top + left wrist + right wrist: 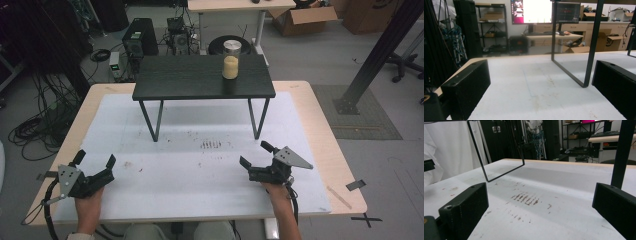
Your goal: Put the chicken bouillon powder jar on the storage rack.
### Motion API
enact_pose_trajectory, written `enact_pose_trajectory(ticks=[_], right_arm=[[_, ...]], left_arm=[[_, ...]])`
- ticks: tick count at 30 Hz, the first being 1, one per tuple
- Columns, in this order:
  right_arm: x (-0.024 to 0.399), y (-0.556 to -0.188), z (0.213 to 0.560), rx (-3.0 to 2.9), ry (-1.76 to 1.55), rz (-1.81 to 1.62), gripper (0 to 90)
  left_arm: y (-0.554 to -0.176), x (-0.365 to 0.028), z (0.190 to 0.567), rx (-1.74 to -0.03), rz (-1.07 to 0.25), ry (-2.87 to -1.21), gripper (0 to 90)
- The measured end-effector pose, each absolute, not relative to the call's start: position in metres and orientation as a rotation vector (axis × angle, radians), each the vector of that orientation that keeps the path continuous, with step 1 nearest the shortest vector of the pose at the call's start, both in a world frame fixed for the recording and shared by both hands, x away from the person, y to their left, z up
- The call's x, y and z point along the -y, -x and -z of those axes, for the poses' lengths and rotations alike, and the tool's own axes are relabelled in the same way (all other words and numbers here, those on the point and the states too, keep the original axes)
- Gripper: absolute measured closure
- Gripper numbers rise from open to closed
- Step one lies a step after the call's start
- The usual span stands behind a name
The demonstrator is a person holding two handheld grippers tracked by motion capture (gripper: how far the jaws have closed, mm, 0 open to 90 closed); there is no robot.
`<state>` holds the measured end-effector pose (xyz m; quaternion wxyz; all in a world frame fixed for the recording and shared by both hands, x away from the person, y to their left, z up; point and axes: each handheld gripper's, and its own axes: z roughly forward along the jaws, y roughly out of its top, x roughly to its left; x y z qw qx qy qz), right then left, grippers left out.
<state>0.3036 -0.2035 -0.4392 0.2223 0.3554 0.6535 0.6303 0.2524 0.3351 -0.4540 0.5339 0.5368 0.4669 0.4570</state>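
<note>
Robotics lab, computer towers (pixel 140 37) and tangled cables (pixel 35 127) on floor; monitors (pixel 531 11), cardboard boxes (pixel 302 19), equipment shelving (pixel 491 27)

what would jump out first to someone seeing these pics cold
Probably the small black stand at the far middle of the white-topped table, with a lone jar of pale yellow contents and a silver lid near its right end. Next, the left gripper and right gripper, both open, rest near the table's front corners, far from the jar.

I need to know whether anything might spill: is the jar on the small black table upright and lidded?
Upright and lidded. In the high view the jar stands on the black table, silver lid on top, pale contents partway up.
</note>
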Motion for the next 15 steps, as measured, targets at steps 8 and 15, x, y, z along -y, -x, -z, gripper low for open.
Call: enact_pose_trajectory(ticks=[8,15], right_arm=[[0.205,-0.3015,0.4474,-1.803,-0.983,-1.734,0.5],[0.2037,-0.2993,0.4501,-1.795,-0.967,-1.717,0.6]], left_arm=[[-0.2524,-0.335,0.454,-1.113,-1.09,-1.279,2.2],[-0.2522,-0.335,0.4541,-1.113,-1.09,-1.275,2.2]])
